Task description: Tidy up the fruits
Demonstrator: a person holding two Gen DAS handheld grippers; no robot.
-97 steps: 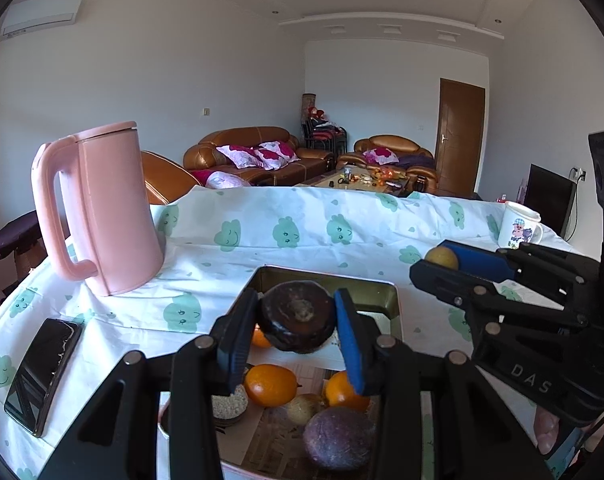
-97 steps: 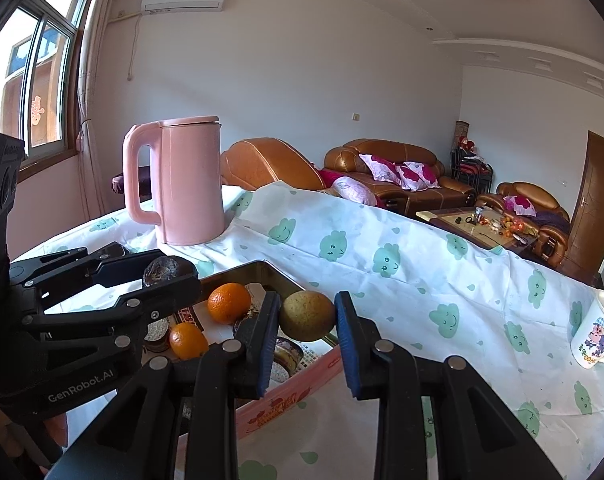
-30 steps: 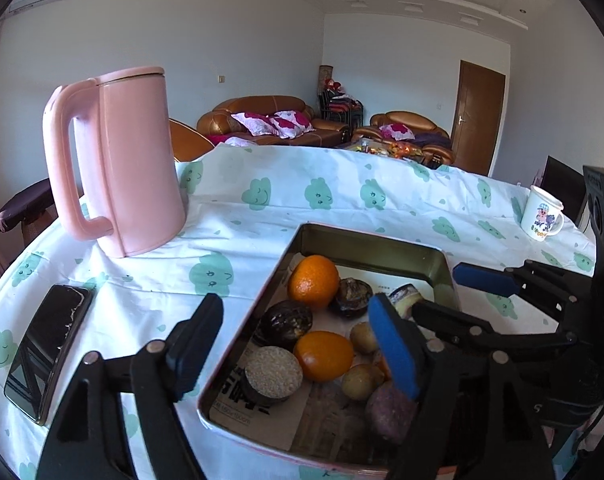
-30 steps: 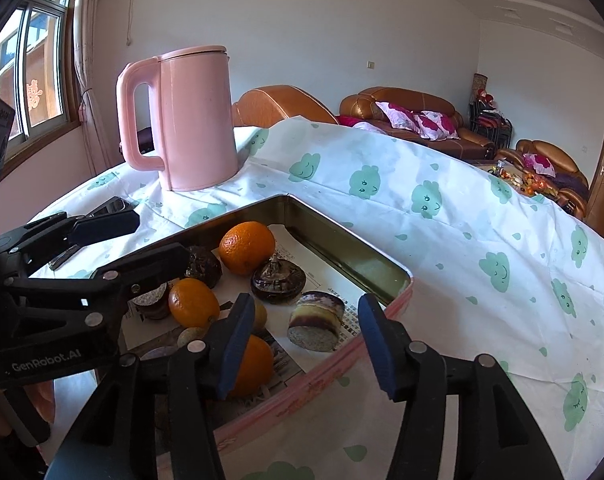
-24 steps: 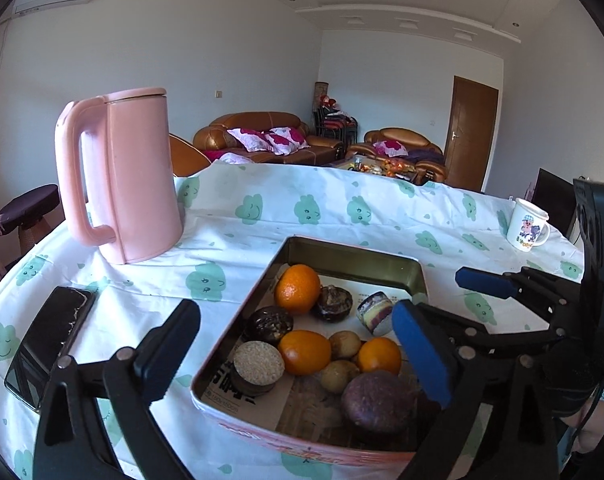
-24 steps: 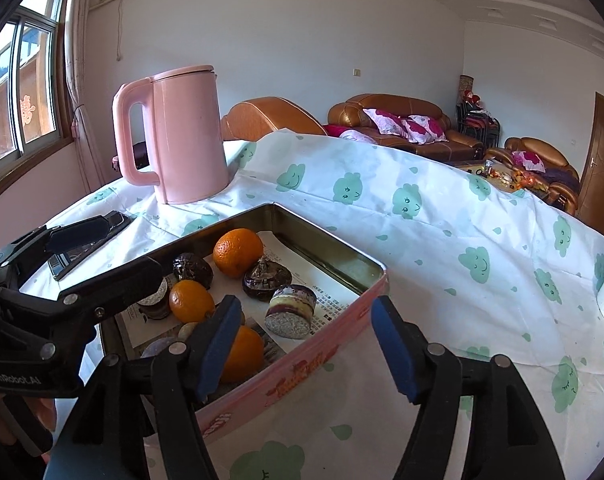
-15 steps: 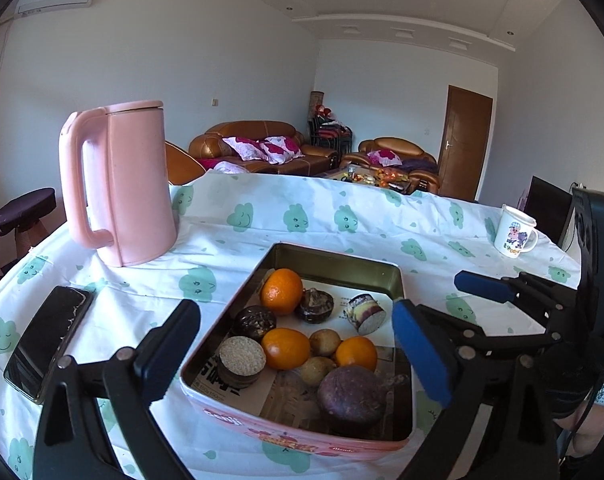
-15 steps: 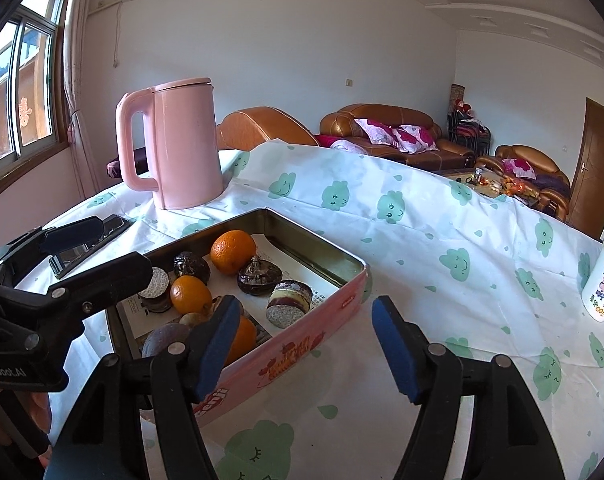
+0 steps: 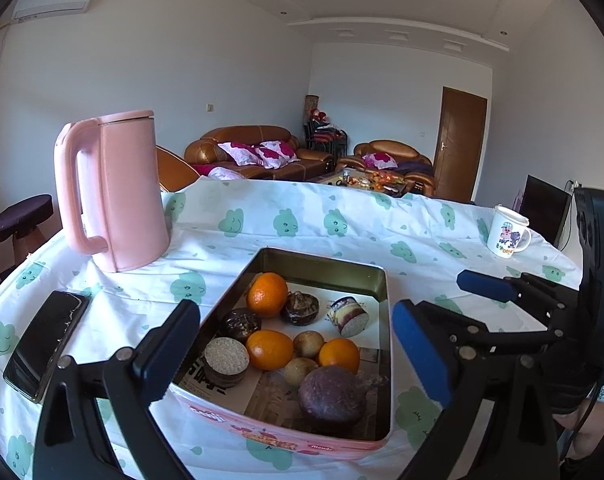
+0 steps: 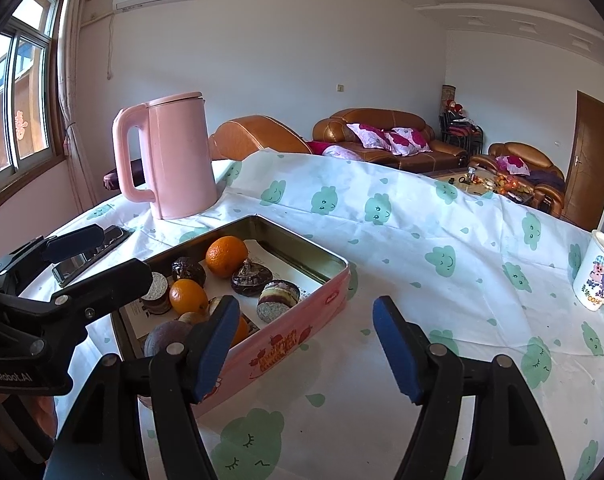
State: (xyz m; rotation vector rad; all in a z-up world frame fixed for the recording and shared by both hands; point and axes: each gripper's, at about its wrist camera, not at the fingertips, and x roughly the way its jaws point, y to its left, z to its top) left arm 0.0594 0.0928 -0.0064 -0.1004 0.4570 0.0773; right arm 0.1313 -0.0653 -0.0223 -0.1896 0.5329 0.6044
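A pink tin tray (image 9: pixel 326 264) (image 10: pixel 302 240) lined with newspaper sits on the cloud-print tablecloth. It holds three oranges (image 9: pixel 267 294) (image 10: pixel 226 251), a dark purple passion fruit (image 9: pixel 332 398), small brown fruits (image 9: pixel 308 343), dark round fruits (image 9: pixel 241 324) and cut pieces (image 9: pixel 348 316). My left gripper (image 9: pixel 294 348) hovers open over the tin's near end, nothing between its pads. My right gripper (image 10: pixel 306 340) stands open beside the tin's near right corner, also with nothing in it.
A tall pink kettle (image 9: pixel 114 192) (image 10: pixel 174 160) stands behind the tin to the left. A black phone (image 9: pixel 46 344) lies at the left edge of the table. A white cartoon mug (image 9: pixel 506 232) (image 10: pixel 600 280) sits at the far right. Sofas lie beyond the table.
Both grippers held a fruit over the tin earlier; those fruits now lie in it. Over the last second both jaws widened and both grippers drew back and slightly up.
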